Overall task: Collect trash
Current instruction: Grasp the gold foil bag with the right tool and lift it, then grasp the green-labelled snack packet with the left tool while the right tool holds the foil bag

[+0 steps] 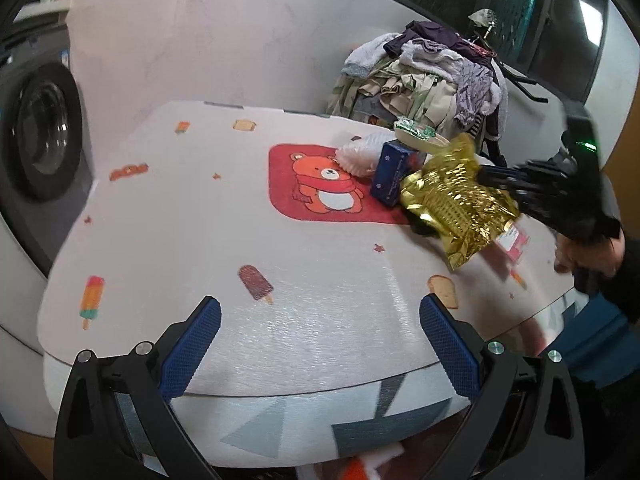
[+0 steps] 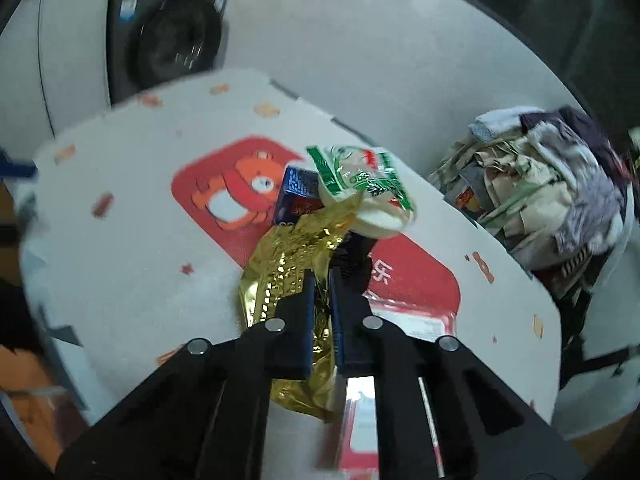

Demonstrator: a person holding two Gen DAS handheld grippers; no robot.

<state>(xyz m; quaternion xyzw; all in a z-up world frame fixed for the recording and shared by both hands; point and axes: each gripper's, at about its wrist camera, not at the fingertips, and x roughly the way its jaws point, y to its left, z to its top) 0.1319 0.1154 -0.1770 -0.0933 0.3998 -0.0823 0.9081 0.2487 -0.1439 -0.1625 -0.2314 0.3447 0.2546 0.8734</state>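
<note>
With my right gripper (image 2: 320, 280) pinched on the crinkled gold foil wrapper (image 2: 288, 268) above the bear-print mat (image 1: 200, 216) and my left gripper (image 1: 320, 320) wide and empty, I worry the slick foil slips free or drags the green-and-white packet (image 2: 360, 184) off.

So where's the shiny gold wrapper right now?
The gold wrapper is pinched in the right gripper, whose jaws are shut on it. In the left wrist view it sits right of the blue box, over the bear mat.

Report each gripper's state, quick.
Left gripper: open, holding nothing.
Right gripper: closed on the gold wrapper.
</note>
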